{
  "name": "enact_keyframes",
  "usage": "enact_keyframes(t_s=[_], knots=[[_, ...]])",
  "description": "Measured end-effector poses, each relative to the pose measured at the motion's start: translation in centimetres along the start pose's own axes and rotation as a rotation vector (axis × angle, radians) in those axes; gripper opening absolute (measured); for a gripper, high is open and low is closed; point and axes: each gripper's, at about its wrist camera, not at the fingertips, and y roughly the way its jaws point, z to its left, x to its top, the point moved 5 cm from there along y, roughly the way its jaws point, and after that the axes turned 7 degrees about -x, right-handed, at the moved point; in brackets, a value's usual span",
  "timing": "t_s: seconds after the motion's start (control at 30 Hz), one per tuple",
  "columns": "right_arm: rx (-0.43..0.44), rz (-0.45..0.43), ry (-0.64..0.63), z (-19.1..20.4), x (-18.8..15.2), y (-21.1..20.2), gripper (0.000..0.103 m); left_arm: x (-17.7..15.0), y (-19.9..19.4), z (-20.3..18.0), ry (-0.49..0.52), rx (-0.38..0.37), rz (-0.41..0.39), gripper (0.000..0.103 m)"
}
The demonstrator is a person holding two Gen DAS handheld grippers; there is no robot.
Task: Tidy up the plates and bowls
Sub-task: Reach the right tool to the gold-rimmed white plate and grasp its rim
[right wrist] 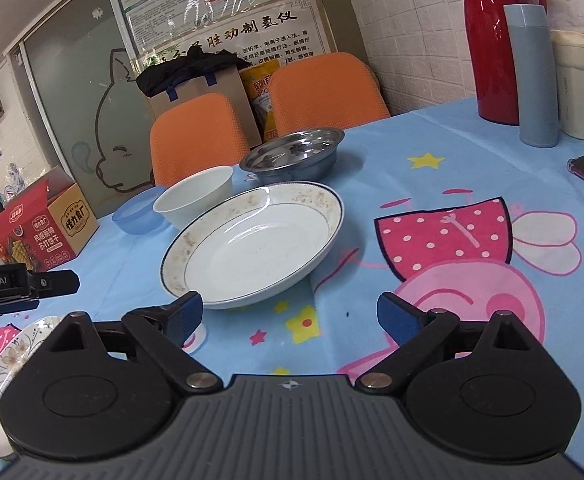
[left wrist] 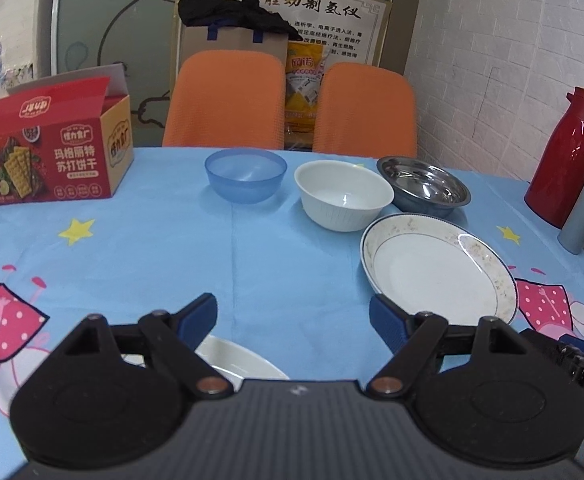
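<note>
Here, the left gripper (left wrist: 293, 314) and right gripper (right wrist: 290, 312) both stand spread, grasping nothing. The blue-rimmed white ceramic plate (right wrist: 254, 246) rests on the blue cartoon tablecloth (left wrist: 132, 260), just before the white ribbed bowl (left wrist: 343, 194) and the steel bowl (left wrist: 423, 186); the translucent blue plastic bowl (left wrist: 246, 174) sits left.

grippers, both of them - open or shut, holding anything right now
left gripper: open, nothing between the fingers
right gripper: open, nothing held, near the rim of the large plate
</note>
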Motion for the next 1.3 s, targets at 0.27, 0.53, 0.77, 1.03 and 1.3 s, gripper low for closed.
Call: enact_keyframes(t_s=[0.27,0.53,0.77,1.03,1.3], knots=[[-0.016,-0.028,-0.052,-0.3,3.1,2.7,0.103,0.9,1.6,-1.2,0.044,0.010,0.008,0.080],[0.016,-0.032,-0.082,0.6,5.7,5.5,0.103,2.3,3.4,-2.2,0.082,0.056,0.013,0.080],[0.013,0.025,-0.097,0.4,5.6,7.4,0.103,3.5,6.8,-3.6,0.110,0.036,0.064,0.080],[0.002,0.097,-0.141,0.8,4.9,9.6,0.103,4.1,10.9,-4.8,0.144,0.057,0.126,0.081],[-0.002,0.128,-0.169,1.1,4.4,11.0,0.103,4.4,13.2,-4.2,0.147,0.089,0.155,0.081]])
